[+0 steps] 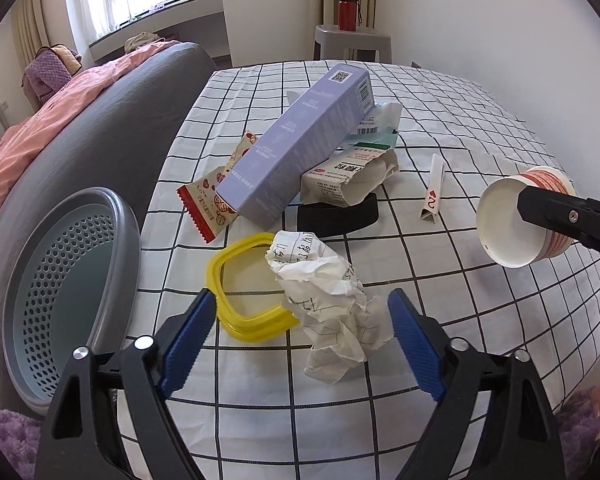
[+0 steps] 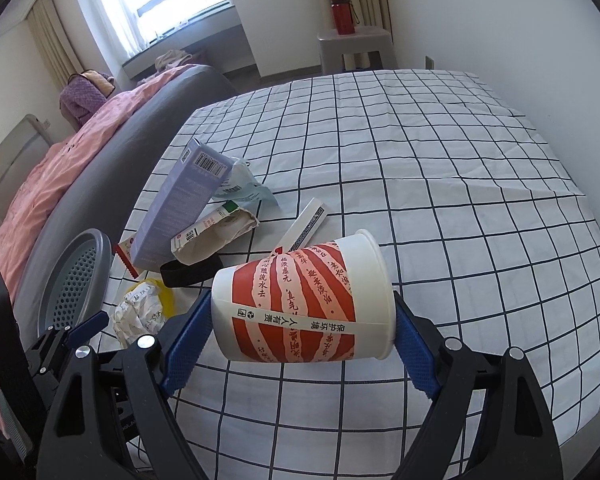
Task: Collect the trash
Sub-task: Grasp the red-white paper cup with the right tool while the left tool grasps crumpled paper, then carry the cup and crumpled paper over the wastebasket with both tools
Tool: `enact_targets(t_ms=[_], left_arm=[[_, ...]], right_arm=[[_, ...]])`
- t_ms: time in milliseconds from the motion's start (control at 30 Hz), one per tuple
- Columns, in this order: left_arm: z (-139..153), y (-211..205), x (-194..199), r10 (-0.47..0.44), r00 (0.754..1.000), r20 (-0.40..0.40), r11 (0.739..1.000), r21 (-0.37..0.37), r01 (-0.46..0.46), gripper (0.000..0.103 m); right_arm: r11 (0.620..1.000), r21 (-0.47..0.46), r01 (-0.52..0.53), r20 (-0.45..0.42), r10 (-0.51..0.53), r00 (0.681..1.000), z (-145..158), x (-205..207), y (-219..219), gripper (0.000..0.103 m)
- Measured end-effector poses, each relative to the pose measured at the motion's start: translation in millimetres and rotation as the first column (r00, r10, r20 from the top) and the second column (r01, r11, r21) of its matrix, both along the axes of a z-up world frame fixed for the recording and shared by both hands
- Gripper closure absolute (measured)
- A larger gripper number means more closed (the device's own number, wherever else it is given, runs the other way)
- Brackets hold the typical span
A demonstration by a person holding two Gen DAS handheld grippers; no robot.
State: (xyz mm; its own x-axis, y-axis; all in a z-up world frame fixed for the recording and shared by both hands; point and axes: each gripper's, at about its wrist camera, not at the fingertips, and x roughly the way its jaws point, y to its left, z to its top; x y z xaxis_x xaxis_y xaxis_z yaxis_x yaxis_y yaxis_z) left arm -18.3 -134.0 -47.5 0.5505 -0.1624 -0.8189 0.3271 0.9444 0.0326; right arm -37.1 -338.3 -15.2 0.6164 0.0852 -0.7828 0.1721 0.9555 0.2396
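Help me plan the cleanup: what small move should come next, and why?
Probably carry the paper cup left toward the grey bin. The right gripper already clamps it on its side, while the left gripper hangs open by the crumpled paper, holding nothing.

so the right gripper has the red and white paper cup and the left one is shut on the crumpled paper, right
Not quite. The right gripper does hold the paper cup, but the left gripper is open: the left wrist view shows its fingers spread on either side of the crumpled paper, not closed on it.
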Motion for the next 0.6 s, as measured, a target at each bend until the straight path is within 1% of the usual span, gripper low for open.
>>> enact_targets(t_ms=[33, 67, 100, 133, 233, 467, 533, 600], left_arm=[[0, -1, 1, -0.009, 1.000, -0.008, 1.000, -0.005, 0.009, 0.045], [-1, -1, 1, -0.017, 1.000, -0.018, 1.000, -0.010, 0.017, 0.051], [-1, -1, 0, -0.024, 0.999, -0.025, 1.000, -0.017, 0.024, 0.060], [-1, 0, 0, -0.030, 0.999, -0.026, 0.999, -0.023, 0.029, 0.063], [3, 2, -5, -0.040, 0.999, -0.015, 0.999, -0.032, 0.039, 0.067], [32, 23, -9, -0.034, 0.999, 0.018, 0.996, -0.087, 0.036, 0.067], [42, 34, -7, -0.024, 0.999, 0.038, 0.996, -0.091, 0.027, 0.067], [51, 47, -4, -0.011, 0.998, 0.063, 0.997, -0.078, 0.016, 0.067]], right_arm=[[1.000, -0.001, -0.001, 0.000, 0.001, 1.000, 0, 0, 0, 0.021], [1.000, -0.003, -0.003, -0.001, 0.003, 1.000, -1, 0, 1, 0.021], [1.000, -0.004, -0.005, -0.002, 0.005, 1.000, -1, 0, 2, 0.021], [1.000, -0.005, -0.008, -0.003, 0.008, 1.000, -1, 0, 3, 0.021], [1.000, -0.010, -0.012, 0.001, 0.012, 1.000, -1, -1, 5, 0.021], [1.000, -0.018, -0.022, 0.002, 0.022, 1.000, 2, 1, 15, 0.021], [0.999, -0.023, -0.029, 0.007, 0.029, 1.000, 7, 2, 21, 0.021], [0.999, -0.033, -0.042, 0.016, 0.042, 0.999, 13, 5, 31, 0.021]])
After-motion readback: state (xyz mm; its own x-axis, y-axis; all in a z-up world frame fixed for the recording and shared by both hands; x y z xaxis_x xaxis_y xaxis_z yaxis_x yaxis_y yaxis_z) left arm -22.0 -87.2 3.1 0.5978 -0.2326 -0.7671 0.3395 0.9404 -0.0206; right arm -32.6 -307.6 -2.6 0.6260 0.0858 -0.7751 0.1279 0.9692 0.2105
